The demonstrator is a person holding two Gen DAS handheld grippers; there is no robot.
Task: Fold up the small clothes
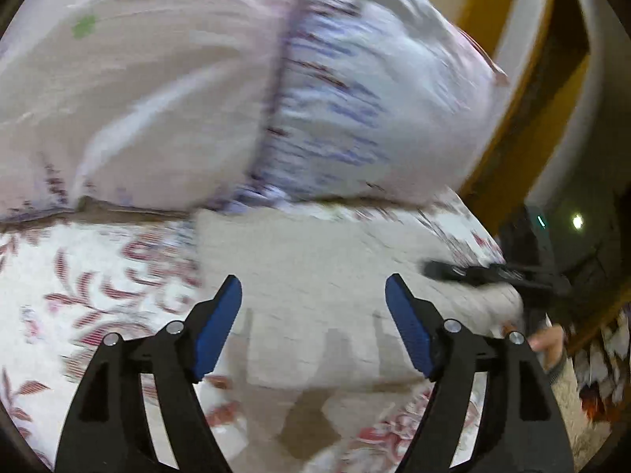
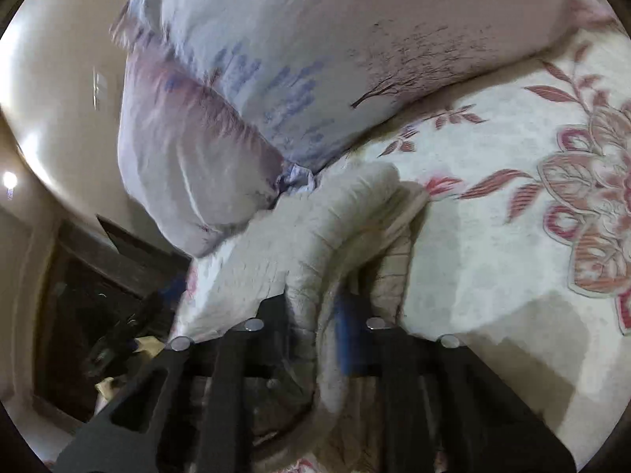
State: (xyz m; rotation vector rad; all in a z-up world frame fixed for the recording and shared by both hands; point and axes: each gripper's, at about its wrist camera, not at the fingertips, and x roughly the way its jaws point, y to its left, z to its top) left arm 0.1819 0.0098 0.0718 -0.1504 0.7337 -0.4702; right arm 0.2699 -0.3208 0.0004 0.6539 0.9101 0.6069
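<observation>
A small beige garment [image 1: 315, 272] lies flat on a floral bed sheet [image 1: 98, 276]. My left gripper [image 1: 313, 287] is open just above its near part, the blue pads apart and empty. My right gripper [image 1: 465, 270] shows at the garment's right edge in the left wrist view. In the right wrist view my right gripper [image 2: 319, 307] is shut on a bunched fold of the same garment [image 2: 315, 228], lifted off the sheet [image 2: 493, 236]. The frames are blurred.
Pillows [image 1: 197, 90] with a purple print lie along the far side of the bed, touching the garment's far edge; they also show in the right wrist view [image 2: 276, 79]. The bed edge and a dark room lie to the right [image 1: 572, 236].
</observation>
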